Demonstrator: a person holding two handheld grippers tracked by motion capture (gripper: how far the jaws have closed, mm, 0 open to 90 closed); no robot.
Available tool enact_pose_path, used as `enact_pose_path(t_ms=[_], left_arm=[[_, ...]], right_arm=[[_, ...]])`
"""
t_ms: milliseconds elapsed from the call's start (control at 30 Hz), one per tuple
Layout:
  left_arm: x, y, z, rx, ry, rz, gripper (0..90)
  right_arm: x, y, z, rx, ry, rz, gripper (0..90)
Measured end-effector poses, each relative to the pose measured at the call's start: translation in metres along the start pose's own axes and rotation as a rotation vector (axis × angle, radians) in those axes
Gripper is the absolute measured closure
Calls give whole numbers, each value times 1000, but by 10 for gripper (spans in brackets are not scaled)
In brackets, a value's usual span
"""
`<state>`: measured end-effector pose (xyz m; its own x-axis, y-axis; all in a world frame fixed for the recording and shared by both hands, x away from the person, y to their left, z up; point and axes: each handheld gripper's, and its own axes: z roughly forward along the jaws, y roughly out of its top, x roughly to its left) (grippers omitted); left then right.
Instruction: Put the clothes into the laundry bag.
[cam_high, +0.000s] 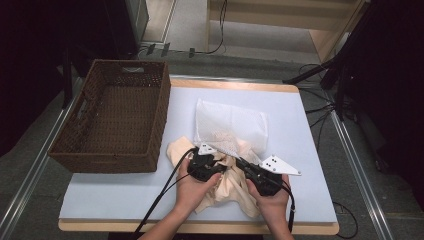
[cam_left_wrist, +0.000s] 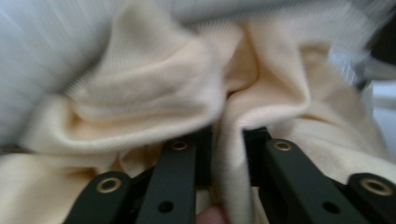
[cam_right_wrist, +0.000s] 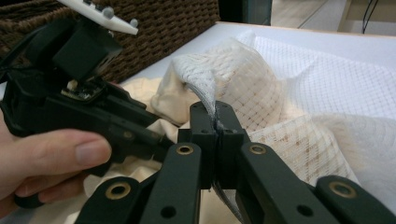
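Together, we hold two grippers low over a pale desk (cam_high: 300, 150), our hands meeting near its front edge. Our left gripper (cam_left_wrist: 227, 140) has its jaws nearly together on a fold of cream cloth (cam_left_wrist: 154, 88), which runs up between the pads; that view is blurred. Our right gripper (cam_right_wrist: 216, 122) is clamped tight on the edge of a white mesh bag (cam_right_wrist: 299, 88), pinching its rim between the closed jaws. From above, the cloth (cam_high: 227, 187) lies bunched under both hands at the front middle of the desk, with part of it tucked inside the mesh bag (cam_high: 231, 125), which spreads away from us. A brown woven basket (cam_high: 87, 145) sits at the left side of the desk, just beside the cloth.
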<state>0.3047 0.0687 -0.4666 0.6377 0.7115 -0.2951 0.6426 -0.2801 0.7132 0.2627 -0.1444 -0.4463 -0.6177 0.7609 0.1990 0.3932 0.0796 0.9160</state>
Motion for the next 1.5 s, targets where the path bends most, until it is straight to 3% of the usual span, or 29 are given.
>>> enact_pose_path(t_ms=[100,167,200,233,367,433,500,567,667,733,767,833,900,967,1033,1067,1233,1300,1367,1433,1500], left_arm=[[-7,2,-14,7,-70,70,569],[-9,2,-32,-13,-70,127,492],[-8,2,-38,-34,-77,131,458],[-7,2,-47,-65,-71,131,430],[4,2,-71,-178,31,115,360],[10,1,-67,-154,52,87,313],[12,-2,-56,-105,9,63,299],[6,-4,-45,-67,-63,57,300],[-8,-3,-28,2,-113,109,274],[-12,-2,-15,54,-98,137,243],[-14,-2,-11,53,-63,143,242],[-16,-1,-9,33,-3,141,307],[-16,-1,-3,65,23,138,413],[-18,-1,1,94,42,176,488],[-17,3,-1,102,43,165,698],[-17,4,-5,88,37,153,757],[-17,13,-24,-58,11,89,795],[-16,16,-26,-101,31,57,794],[-12,16,-19,-101,85,54,792],[-3,11,-4,-61,135,37,786],[5,4,7,-43,120,9,776]], right_arm=[[-2,-1,0,9,-4,7,890],[-3,-2,1,15,-6,12,890],[-4,-3,2,18,-4,15,890],[-4,-3,2,19,-5,13,890],[-4,-3,3,26,-6,13,890],[-4,-4,4,28,-7,11,890],[-4,-4,4,26,-7,12,890],[-4,-3,5,26,-5,12,890],[-3,-3,6,27,3,12,890],[-2,-3,6,23,8,9,890],[-2,-3,6,22,10,8,889],[-1,-2,6,19,13,7,890],[-1,-2,4,11,14,4,890],[-2,-2,3,11,18,8,889],[-2,-2,3,13,21,12,889],[-2,-2,3,11,21,9,890],[-1,-1,1,2,19,5,889],[-1,0,1,-9,18,5,889],[1,1,0,-10,20,1,889],[3,0,0,-1,20,-7,889],[4,-1,1,5,19,-16,889]])
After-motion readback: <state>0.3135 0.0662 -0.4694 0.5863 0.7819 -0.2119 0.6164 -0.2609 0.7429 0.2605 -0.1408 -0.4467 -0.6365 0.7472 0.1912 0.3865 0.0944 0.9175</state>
